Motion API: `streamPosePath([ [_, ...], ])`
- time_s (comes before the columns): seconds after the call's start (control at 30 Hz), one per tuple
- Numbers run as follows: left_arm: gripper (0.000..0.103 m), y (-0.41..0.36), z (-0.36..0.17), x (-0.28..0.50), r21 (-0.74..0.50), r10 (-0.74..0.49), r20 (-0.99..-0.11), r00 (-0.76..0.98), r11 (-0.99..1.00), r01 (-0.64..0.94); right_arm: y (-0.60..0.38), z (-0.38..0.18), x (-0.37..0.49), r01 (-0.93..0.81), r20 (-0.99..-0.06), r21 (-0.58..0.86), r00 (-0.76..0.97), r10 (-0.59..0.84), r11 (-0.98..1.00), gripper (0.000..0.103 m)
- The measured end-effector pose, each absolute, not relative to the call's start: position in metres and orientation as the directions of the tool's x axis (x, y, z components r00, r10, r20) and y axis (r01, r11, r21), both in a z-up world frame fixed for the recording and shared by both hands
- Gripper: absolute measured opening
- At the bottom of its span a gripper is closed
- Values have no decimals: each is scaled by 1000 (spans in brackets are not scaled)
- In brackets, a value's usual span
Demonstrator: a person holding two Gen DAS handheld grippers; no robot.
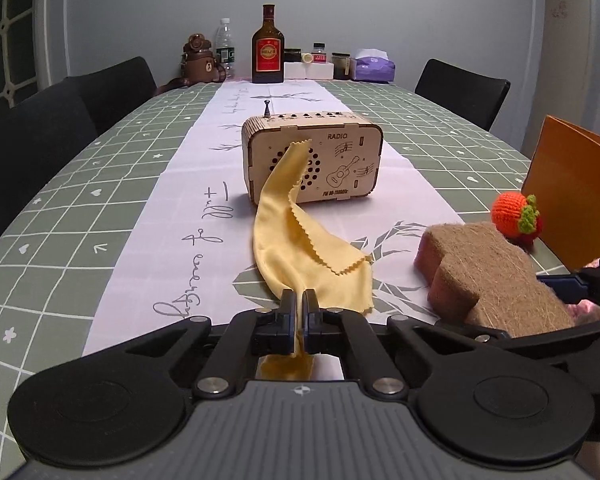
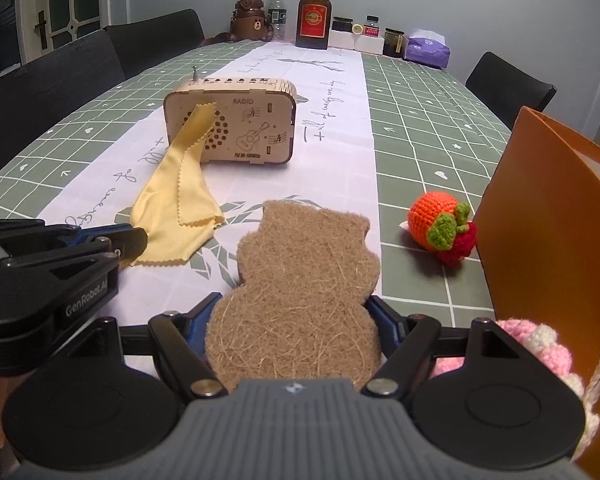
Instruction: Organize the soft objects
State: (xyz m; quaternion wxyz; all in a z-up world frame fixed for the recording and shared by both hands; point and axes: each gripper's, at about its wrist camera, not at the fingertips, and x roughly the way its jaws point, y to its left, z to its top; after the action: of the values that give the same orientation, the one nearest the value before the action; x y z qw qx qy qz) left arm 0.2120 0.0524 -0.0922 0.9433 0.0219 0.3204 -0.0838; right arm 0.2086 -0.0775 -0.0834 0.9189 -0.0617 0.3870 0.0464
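My left gripper [image 1: 299, 300] is shut on the near end of a yellow cloth [image 1: 296, 236]. The cloth lies along the white runner, its far end leaning on a wooden radio [image 1: 332, 160]. My right gripper [image 2: 296, 312] is shut on a brown bear-shaped fibre sponge [image 2: 300, 280], held just above the table. The sponge also shows in the left wrist view [image 1: 496, 272], and the cloth [image 2: 180, 200] and left gripper [image 2: 134, 242] in the right wrist view. An orange crocheted fruit [image 2: 440, 220] lies to the right. A pink knitted item [image 2: 540, 348] sits by my right gripper.
An orange paper bag [image 2: 552, 232] stands open at the right table edge. Bottles, jars, a bear flask and a tissue pack [image 1: 372, 66] line the far end. Dark chairs [image 1: 80, 112] flank the green checked tablecloth [image 1: 80, 200].
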Motion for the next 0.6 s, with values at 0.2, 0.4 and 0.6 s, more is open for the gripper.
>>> streamPosePath([
  [0.2,3,54,-94,212,-32,-147,-601,786,987,160,-79,-83,206,-133,-716,-76,697,39,988,75],
  [0.4,2,54,-91,208,-31,-118,-610,783,992,126,-80,-80,199,-130,-711,-89,703,28,987,75],
  [0.6,2,63,-86,194,-73,-120,-649,751,993,96,-81,-72,190,-131,-695,-96,719,28,987,75],
])
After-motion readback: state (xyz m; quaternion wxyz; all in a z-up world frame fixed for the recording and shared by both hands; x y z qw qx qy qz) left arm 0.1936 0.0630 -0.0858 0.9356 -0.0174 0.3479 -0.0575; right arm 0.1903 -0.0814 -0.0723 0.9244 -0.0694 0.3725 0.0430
